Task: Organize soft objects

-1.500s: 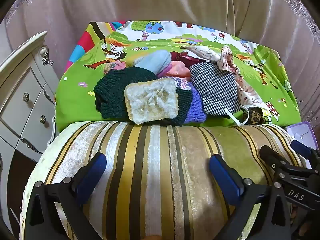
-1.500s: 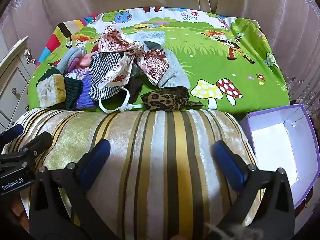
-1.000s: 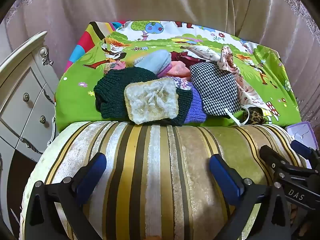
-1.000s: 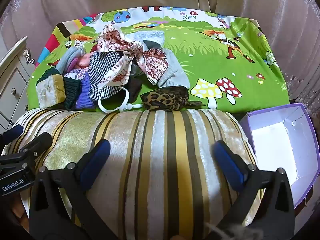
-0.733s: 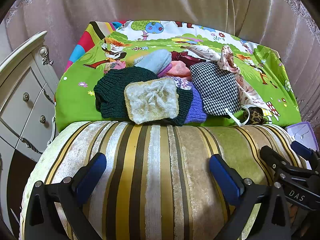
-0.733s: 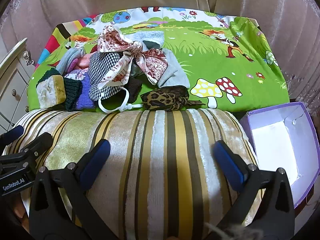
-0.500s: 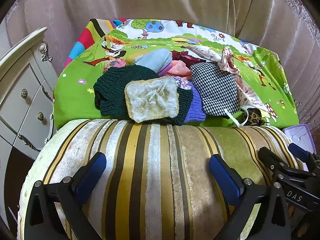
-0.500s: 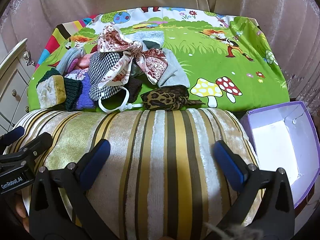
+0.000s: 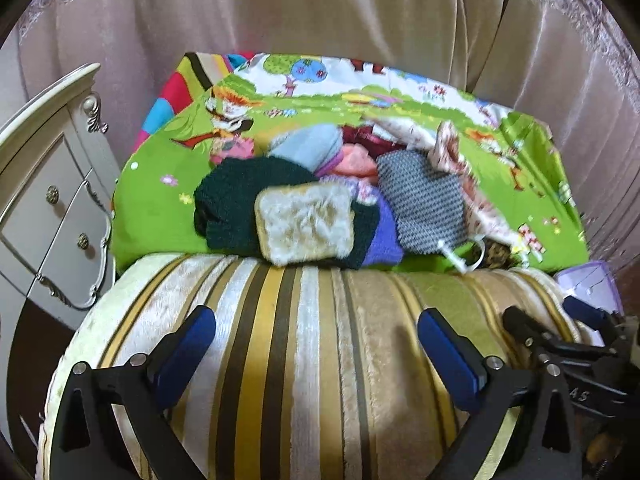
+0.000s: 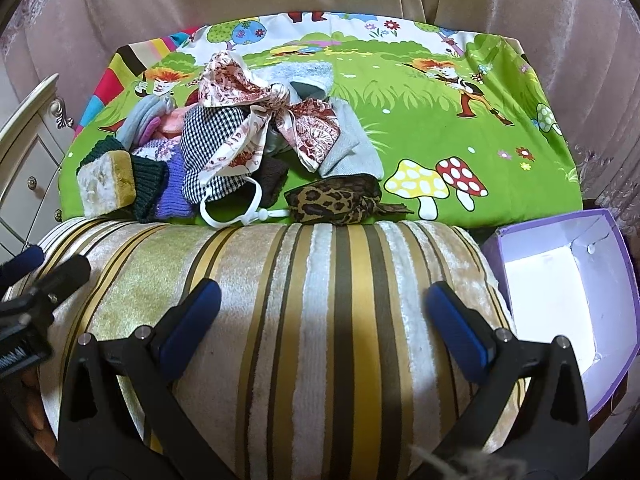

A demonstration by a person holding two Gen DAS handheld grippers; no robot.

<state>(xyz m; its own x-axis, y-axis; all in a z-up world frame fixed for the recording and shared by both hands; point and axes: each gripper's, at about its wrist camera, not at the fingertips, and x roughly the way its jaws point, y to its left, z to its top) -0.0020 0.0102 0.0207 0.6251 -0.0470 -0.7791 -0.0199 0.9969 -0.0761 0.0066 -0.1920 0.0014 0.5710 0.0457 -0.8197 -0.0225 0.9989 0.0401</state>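
A pile of soft things lies on the green cartoon cloth (image 10: 420, 120): a plush toast slice (image 9: 306, 226) (image 10: 105, 179) on a dark green knit (image 9: 236, 196), a purple knit (image 10: 174, 196), a houndstooth pouch (image 9: 424, 204) (image 10: 212, 152), a red-patterned scarf (image 10: 260, 116), a grey cloth (image 10: 348, 148) and a leopard-print piece (image 10: 336, 200). My left gripper (image 9: 316, 344) is open and empty over the striped cushion (image 9: 320, 340). My right gripper (image 10: 324, 316) is open and empty over the same cushion (image 10: 320, 300).
An open purple box (image 10: 560, 292) with a white inside sits at the right of the cushion. A white drawer cabinet (image 9: 44, 208) stands at the left. Beige curtains (image 9: 320, 8) hang behind the cloth.
Both grippers have moved slightly forward toward the pile; the left view is blurred by motion. Nothing in the pile has moved.
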